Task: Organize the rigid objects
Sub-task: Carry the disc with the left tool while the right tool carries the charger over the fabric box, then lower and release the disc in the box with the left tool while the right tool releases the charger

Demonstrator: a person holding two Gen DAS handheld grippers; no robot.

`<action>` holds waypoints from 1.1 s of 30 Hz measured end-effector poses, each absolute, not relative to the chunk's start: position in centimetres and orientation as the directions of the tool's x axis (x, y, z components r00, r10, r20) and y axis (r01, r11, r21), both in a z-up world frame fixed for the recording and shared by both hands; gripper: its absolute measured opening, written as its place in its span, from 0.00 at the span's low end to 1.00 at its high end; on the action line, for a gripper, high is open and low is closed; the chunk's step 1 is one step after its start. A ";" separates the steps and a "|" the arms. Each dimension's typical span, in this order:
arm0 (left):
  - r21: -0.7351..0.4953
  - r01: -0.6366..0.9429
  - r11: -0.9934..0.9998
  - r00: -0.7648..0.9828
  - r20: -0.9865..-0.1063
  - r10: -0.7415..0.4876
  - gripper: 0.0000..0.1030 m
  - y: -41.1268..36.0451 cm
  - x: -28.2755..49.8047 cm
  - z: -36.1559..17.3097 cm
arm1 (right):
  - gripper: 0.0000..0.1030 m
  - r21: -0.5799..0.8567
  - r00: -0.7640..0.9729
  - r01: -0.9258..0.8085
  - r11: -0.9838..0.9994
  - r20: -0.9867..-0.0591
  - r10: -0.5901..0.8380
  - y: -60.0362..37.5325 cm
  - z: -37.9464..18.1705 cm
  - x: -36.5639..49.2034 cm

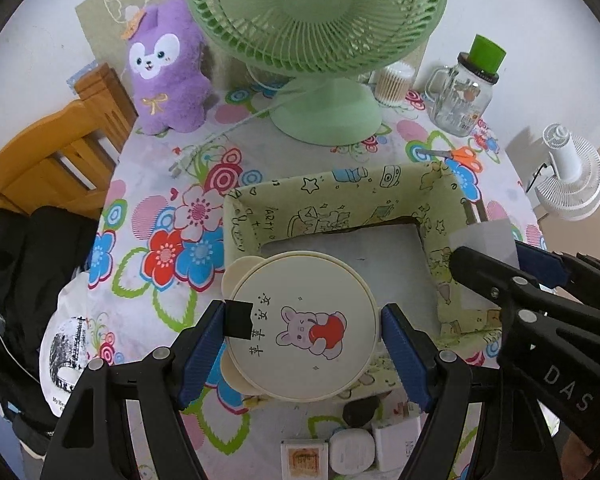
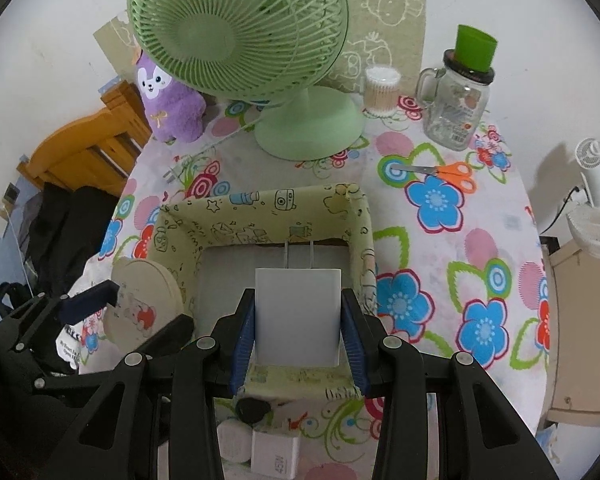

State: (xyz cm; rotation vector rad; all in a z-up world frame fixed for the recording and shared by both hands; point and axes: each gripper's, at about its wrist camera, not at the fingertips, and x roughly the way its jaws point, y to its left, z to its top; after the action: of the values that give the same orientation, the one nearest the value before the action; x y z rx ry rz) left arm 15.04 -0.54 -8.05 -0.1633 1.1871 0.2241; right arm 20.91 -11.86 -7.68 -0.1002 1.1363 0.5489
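Both hand-held grippers (image 1: 302, 354) (image 2: 298, 326) clamped, downward-tilted.

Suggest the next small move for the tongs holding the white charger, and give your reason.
Probably lower the right tongs a little further and then open them. They grip the white charger, prongs pointing away, directly above the bare floor of the patterned storage box, so it seems ready to be set down there.

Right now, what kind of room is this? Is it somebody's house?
Probably a home, at a small table. A flowered tablecloth covers it, and a purple plush toy, a green desk fan and a wooden chair stand around.
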 end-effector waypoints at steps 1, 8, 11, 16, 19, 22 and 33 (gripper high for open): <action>-0.009 -0.258 0.966 0.352 -0.932 0.085 0.77 -0.6 15.2 -8.3 | 0.42 0.202 0.299 -0.464 0.862 -0.881 0.367 -11.7 -7.9 21.2; -0.025 -0.260 0.965 0.321 -0.945 0.062 0.77 -0.6 16.5 -10.0 | 0.42 0.212 0.266 -0.464 0.860 -0.893 0.364 -10.8 -9.7 22.3; -0.026 -0.255 0.967 0.304 -0.951 0.055 0.77 -0.7 16.9 -10.9 | 0.42 0.213 0.247 -0.466 0.859 -0.901 0.357 -10.5 -10.6 22.6; 0.013 -0.229 0.973 0.292 -0.953 0.081 0.77 -1.4 17.3 -11.7 | 0.42 0.217 0.217 -0.465 0.858 -0.912 0.348 -9.9 -12.0 22.9; -0.006 -0.221 0.975 0.279 -0.959 0.057 0.77 -1.7 17.5 -12.0 | 0.42 0.204 0.209 -0.465 0.861 -0.920 0.331 -9.6 -12.6 23.0; -0.012 -0.224 0.975 0.252 -0.967 0.046 0.77 -1.7 17.7 -12.8 | 0.43 0.179 0.207 -0.462 0.869 -0.931 0.301 -9.5 -13.2 23.1; -0.056 -0.213 0.975 0.240 -0.971 -0.003 0.85 -1.8 17.9 -13.3 | 0.43 0.136 0.213 -0.467 0.874 -0.942 0.260 -9.2 -13.8 22.8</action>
State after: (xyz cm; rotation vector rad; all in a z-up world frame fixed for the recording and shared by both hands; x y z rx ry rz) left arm 17.89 -1.82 -13.33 -0.1906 1.3231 0.1446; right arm 22.83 -9.18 -13.81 -0.1929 1.2600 0.5088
